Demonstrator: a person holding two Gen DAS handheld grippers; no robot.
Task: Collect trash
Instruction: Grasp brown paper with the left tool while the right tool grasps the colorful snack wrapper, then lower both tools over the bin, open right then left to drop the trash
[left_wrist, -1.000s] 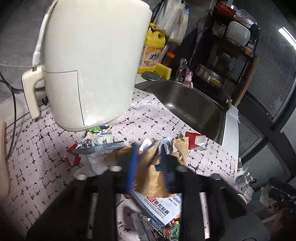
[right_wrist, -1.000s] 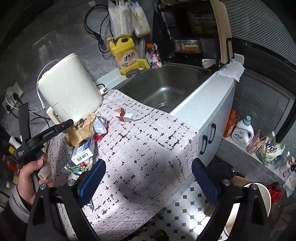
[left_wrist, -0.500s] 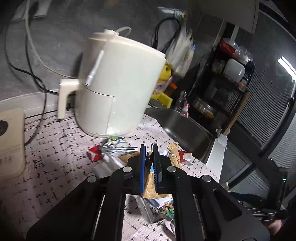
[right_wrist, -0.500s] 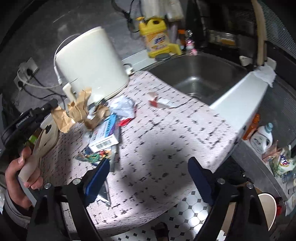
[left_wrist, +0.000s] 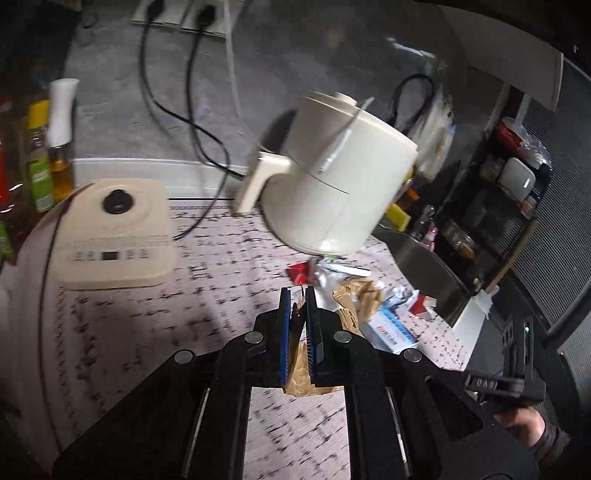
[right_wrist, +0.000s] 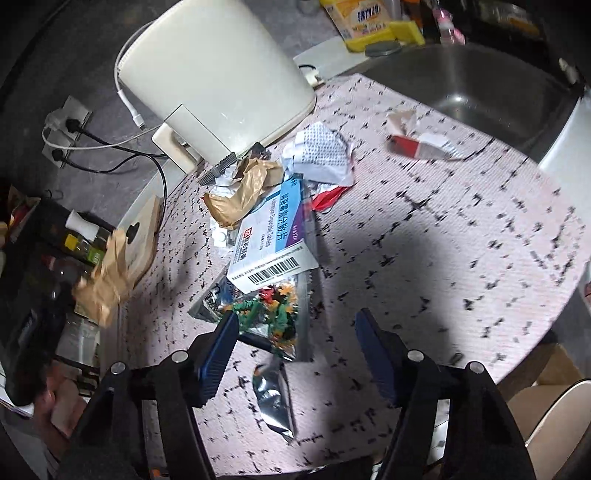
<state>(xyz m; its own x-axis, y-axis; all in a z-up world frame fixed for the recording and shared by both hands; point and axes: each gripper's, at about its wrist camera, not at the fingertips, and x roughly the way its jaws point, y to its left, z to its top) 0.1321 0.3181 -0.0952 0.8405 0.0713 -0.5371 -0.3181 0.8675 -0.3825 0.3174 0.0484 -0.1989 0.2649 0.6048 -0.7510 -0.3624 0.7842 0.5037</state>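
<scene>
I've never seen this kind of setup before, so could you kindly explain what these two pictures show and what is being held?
No robot here: a person holds hand-held tongs in each hand, each with a fisheye camera looking along its two blue fingers.

The left camera picture shows the left tongs shut on a piece of brown paper.

The right camera picture shows the right tongs, closing but gripping nothing, over a colourful wrapper on the patterned counter. The same brown paper shows at its left edge.

Also on the counter: a medicine box, more brown paper, printed paper, a red-and-white carton, a foil scrap, and a cream appliance beside the sink.
</scene>
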